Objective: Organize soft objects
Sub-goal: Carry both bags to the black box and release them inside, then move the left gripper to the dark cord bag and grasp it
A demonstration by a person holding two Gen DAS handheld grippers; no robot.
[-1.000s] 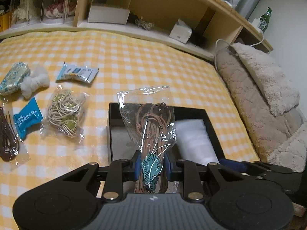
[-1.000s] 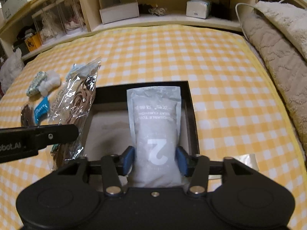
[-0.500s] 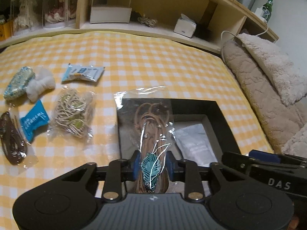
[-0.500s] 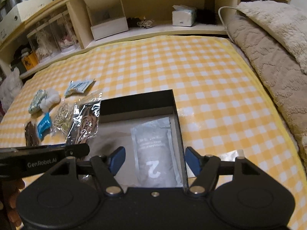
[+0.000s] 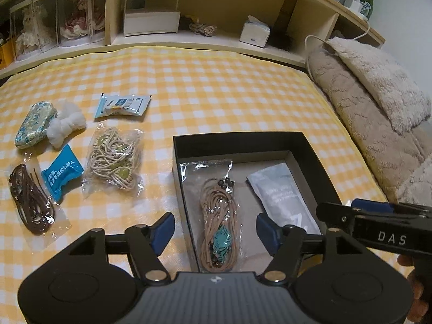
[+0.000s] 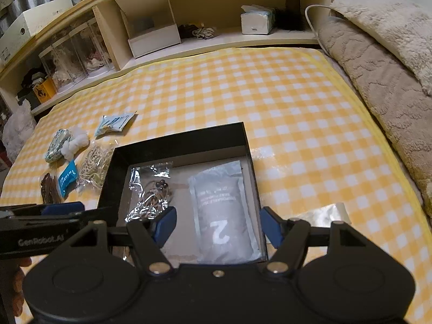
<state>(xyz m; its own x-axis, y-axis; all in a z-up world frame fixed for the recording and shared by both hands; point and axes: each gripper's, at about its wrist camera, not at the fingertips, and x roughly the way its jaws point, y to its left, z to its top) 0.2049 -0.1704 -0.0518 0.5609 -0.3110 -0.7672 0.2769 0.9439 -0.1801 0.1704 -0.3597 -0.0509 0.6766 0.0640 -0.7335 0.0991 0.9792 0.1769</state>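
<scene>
While parted, fingers (image 5: 162,229) flank cord bag (image 5: 218,221).

Matt black box (image 5: 237,141), glossy clear plastic bag (image 5: 208,172), fluffy blanket (image 5: 378,81), wooden shelf (image 5: 216,2)

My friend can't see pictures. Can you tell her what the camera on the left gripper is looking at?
The open left gripper, its jaws just opened, hangs over a black cardboard box holding a clear bag of tan cord with a teal leaf charm and a flat grey packet. Five more small soft bundles lie to the left on the yellow checked cloth.
</scene>
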